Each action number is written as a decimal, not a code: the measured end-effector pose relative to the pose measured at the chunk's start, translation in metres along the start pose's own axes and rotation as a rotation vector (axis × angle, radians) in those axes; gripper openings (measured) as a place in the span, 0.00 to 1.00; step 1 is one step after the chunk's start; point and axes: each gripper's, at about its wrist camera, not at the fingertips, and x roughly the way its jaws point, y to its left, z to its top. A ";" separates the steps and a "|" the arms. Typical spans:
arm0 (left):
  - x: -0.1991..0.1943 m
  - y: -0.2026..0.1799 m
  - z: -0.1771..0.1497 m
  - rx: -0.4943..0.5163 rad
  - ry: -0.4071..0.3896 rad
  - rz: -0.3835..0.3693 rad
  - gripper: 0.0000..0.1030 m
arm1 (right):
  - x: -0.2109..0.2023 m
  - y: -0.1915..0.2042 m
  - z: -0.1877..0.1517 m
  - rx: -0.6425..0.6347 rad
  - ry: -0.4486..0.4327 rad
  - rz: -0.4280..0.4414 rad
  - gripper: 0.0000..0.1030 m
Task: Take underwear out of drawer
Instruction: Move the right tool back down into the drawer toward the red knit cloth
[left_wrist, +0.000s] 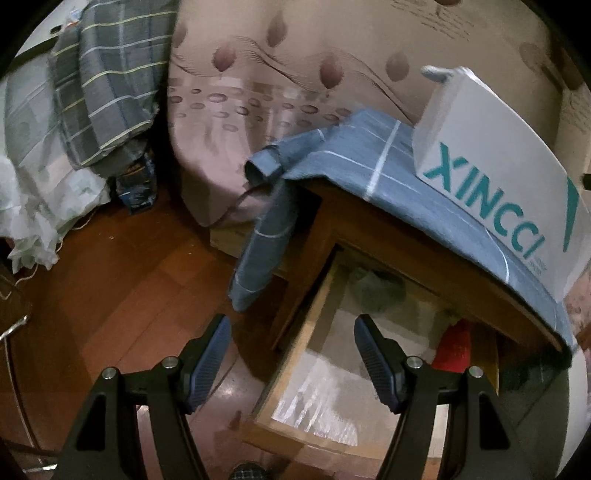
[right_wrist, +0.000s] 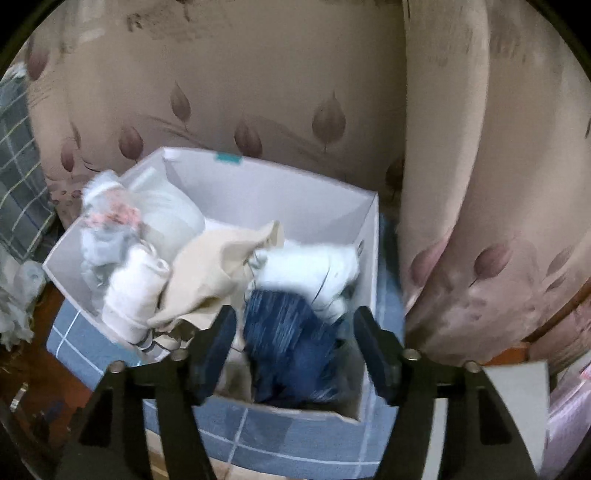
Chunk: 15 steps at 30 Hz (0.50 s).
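In the left wrist view a wooden drawer stands pulled out of a nightstand, lined with shiny paper. A grey garment lies at its back and something red at its right side. My left gripper hovers open over the drawer's left edge, with nothing between its fingers. In the right wrist view my right gripper is open above a white box. Dark blue striped underwear, blurred, lies in the box between the spread fingers, and the pads do not press on it.
The white box stands on a blue checked cloth on the nightstand top and holds white, cream and pale grey garments. A leaf-patterned bed cover rises behind it. Wooden floor lies left of the nightstand, with bedding piled beyond.
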 end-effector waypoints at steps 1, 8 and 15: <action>-0.001 0.003 0.001 -0.014 -0.007 0.002 0.69 | -0.010 0.003 -0.002 -0.020 -0.029 -0.006 0.64; -0.003 0.019 0.004 -0.082 -0.011 0.021 0.69 | -0.068 0.047 -0.040 -0.224 -0.160 0.072 0.65; -0.003 0.020 0.005 -0.092 -0.015 0.031 0.69 | -0.043 0.099 -0.112 -0.374 -0.035 0.181 0.63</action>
